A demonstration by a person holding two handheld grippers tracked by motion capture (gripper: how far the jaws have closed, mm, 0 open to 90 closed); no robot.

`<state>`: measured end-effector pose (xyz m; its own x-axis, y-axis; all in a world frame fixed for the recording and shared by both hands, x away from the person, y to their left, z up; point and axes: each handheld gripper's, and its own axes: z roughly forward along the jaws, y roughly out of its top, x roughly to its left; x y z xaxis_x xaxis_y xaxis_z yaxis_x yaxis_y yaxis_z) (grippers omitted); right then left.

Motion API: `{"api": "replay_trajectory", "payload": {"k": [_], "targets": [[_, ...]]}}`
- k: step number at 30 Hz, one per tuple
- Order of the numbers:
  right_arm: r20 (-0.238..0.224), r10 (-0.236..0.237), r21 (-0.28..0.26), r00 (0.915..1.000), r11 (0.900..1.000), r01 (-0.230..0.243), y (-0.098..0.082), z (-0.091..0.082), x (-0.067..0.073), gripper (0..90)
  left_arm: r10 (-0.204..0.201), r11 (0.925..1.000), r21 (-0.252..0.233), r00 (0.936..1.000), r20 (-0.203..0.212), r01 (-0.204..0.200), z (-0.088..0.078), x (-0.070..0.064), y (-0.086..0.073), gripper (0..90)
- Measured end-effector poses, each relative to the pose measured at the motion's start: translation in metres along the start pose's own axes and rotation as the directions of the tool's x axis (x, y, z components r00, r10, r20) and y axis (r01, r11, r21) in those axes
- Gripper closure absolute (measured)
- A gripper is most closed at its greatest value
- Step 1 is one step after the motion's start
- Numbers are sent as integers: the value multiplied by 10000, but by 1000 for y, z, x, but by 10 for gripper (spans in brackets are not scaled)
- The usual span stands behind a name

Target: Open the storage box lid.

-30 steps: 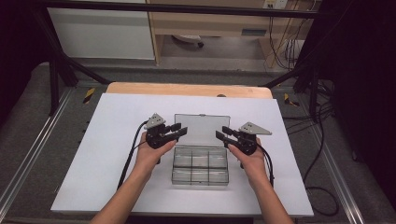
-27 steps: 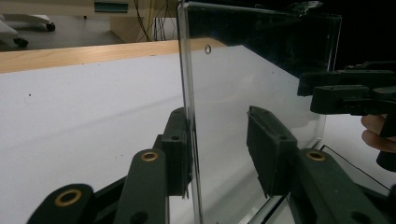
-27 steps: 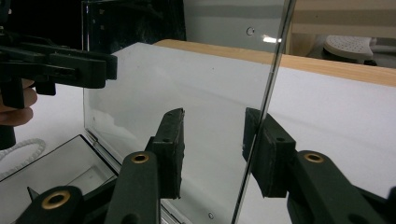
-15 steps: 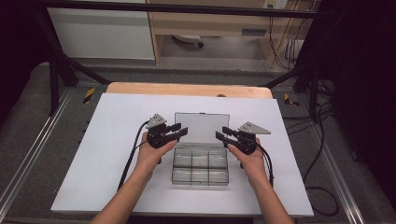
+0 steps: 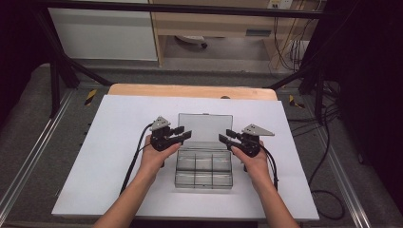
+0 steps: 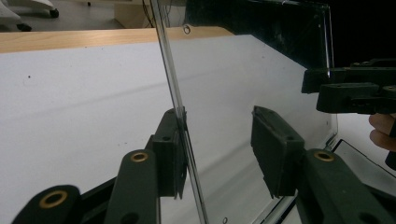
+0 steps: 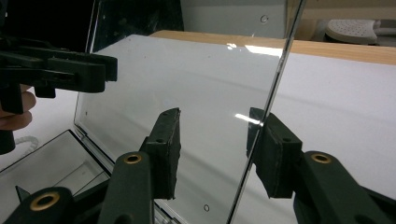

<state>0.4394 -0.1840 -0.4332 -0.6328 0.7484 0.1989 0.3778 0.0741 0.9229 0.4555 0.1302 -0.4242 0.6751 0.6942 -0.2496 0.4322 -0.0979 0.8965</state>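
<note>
While the fingers of the left gripper (image 6: pixel 219 154) stand spread, the left edge of the clear lid (image 6: pixel 252 84) runs up between them; it lies against the pad of the one finger (image 6: pixel 170 156), and the other finger (image 6: pixel 273 149) is well clear of the pane. These fingers have just been opening. The right gripper (image 7: pixel 215 151) mirrors this: its fingers are spread too and have just been opening, with the lid's right edge passing between them, close against the outer finger (image 7: pixel 275 154) while the inner finger (image 7: pixel 166 151) stands apart from the pane.

From the high view, the left gripper (image 5: pixel 180 135) and the right gripper (image 5: pixel 229 137) face each other across the raised lid (image 5: pixel 205 127), one at each side edge. Just below the fingers, on the person's side, lies the base of the clear compartment box (image 5: pixel 203 170), open, its dividers marking two rows of small cells; whether anything is in them I cannot tell. The lid stands up from the box's far edge, tilted back.

Each gripper sits in one hand (image 5: pixel 154 156), the forearms coming in from below, and a black cable (image 5: pixel 133 161) trails back from the left one. Box and hands rest over a white desk (image 5: pixel 119 128), with a wooden strip (image 5: pixel 190 91) along its far edge.
</note>
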Motion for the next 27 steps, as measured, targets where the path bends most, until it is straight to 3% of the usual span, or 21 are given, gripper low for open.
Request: {"api": "replay_trajectory", "payload": {"k": [27], "targets": [[69,281,538,9996,9981,-284,-6,5,-1,496,-184,9990,417,9998,-64,187,6,4,-7,507]]}}
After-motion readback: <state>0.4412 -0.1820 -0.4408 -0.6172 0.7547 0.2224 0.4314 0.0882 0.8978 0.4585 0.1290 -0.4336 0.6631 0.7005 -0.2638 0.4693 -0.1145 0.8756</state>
